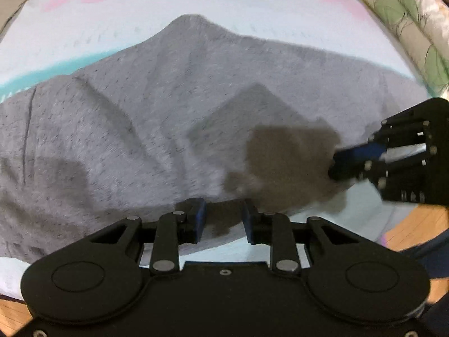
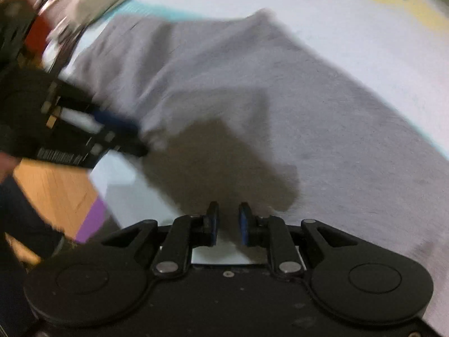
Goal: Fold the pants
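A pale bedsheet with pastel patches point(image 1: 252, 5) fills the background. The left gripper point(image 1: 223, 219) and right gripper point(image 2: 228, 223) hover with jaws apart at the near hem of the soft, limp grey knit pants point(image 1: 168, 106) across mid-frame; pinch the hem corners.

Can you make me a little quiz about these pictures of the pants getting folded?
1. True or false: the pants are bright red.
2. What are the pants lying on? A) a pale sheet with pink and teal patches B) a kitchen sink C) grass
3. Fill in: both the left gripper and the right gripper have their jaws slightly ____, with nothing clamped between them.

Key: 1 false, they are grey. 2 A. 3 open.
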A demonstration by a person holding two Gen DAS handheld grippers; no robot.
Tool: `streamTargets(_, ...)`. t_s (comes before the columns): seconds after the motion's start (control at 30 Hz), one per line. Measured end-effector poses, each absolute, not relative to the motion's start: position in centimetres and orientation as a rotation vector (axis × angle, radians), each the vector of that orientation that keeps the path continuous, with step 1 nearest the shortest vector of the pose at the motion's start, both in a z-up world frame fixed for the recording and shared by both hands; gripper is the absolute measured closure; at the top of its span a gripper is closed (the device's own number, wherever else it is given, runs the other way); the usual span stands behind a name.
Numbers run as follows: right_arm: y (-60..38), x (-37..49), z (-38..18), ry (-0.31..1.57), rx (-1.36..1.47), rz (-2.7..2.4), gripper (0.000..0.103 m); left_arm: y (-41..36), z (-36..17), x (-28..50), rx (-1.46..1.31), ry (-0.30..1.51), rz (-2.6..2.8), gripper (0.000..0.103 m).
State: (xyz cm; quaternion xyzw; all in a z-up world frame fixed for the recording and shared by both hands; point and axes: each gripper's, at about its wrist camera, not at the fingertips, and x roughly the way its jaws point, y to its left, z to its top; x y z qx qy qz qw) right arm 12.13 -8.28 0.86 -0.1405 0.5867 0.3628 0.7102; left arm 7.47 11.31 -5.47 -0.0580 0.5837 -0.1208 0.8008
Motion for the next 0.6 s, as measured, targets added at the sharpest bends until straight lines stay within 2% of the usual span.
streamTargets(0.17,-14.9,16.0,4.6,1.255,-0.150,0.580,0.080,9.4,-4.1,9.6,-0.192,1.214,-0.243,0.067)
streamTargets(0.33,-26.7,19.1,7.6,1.183,-0.025,0.281,0.076,8.2,-4.3,11.9,-0.185,1.181,-0.241,0.067)
streamTargets(0.6,-46.9,13.5,7.1,1.104,0.300,-0.208,0.072,3.4,-4.8,12.6,-0.063,1.124,-0.266,0.066)
